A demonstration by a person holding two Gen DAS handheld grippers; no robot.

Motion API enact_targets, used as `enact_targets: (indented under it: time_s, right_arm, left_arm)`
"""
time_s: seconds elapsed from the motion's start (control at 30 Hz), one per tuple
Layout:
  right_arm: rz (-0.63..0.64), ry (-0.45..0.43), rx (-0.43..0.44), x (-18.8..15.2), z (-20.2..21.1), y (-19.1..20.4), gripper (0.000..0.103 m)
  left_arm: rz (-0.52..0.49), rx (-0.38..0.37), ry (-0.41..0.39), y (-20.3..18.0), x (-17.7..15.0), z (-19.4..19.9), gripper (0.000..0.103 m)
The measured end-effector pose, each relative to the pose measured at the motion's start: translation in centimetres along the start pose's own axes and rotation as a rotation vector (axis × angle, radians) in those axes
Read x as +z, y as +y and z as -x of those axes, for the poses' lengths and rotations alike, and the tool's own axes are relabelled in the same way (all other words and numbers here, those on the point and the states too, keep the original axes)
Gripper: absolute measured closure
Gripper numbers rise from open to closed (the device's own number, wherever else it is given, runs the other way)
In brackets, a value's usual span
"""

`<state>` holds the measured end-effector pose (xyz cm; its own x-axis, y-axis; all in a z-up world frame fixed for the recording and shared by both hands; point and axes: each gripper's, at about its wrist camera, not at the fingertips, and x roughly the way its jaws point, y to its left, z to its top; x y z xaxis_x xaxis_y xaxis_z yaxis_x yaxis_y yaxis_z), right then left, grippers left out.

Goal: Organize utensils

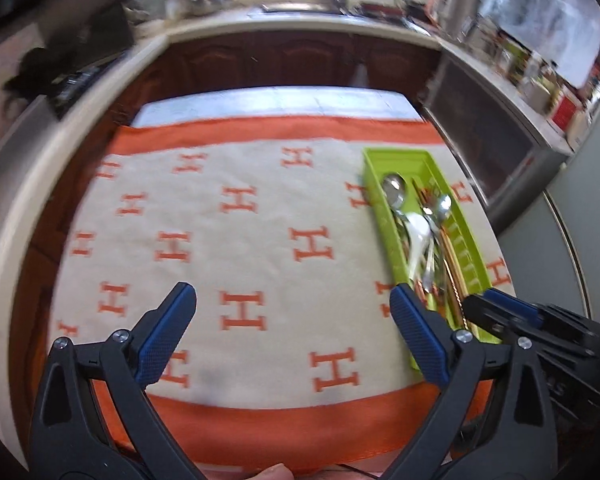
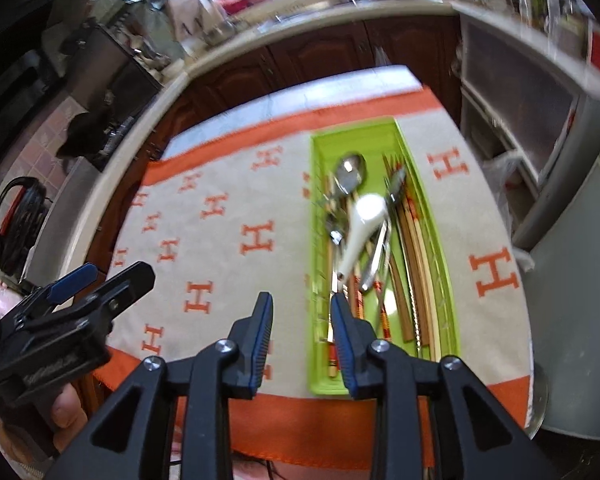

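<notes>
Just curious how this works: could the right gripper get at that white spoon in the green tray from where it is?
Probably yes. The right gripper is open at the tray's near end, and the white spoon lies on top, uncovered.

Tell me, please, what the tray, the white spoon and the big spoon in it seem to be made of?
Tray: likely plastic; uniform lime green, moulded ribbed walls, dull sheen.
White spoon: probably ceramic, possibly melamine; thick, opaque white, glossy highlight.
Big spoon: looks like polished steel; grey bowl with mirror-like reflections.
</notes>
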<state>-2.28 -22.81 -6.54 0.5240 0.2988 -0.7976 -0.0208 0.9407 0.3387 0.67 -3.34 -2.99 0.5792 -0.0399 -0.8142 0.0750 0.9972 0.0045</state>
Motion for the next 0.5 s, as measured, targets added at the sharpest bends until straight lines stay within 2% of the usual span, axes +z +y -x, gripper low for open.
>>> enact_targets:
  time_s: [0.1, 0.27, 0.5]
  right_arm:
    - [0.026, -0.067, -0.004, 0.2, 2.2, 1.7, 0.058]
    - [0.072, -0.173, -0.004, 0.5, 4.6, 4.4, 0.050]
    - [0.115, -0.184, -0.012, 0.0, 3.8, 6.8, 0.048]
  left_arm:
    - [0.013, 0.017, -0.057, 1.1, -0.3, 2.4, 0.006]
    - [0.026, 0.077, -0.134, 2.2, -0.8, 5.9, 0.006]
    - [0.061, 0.145, -0.168, 4.3, -1.6, 8.0, 0.006]
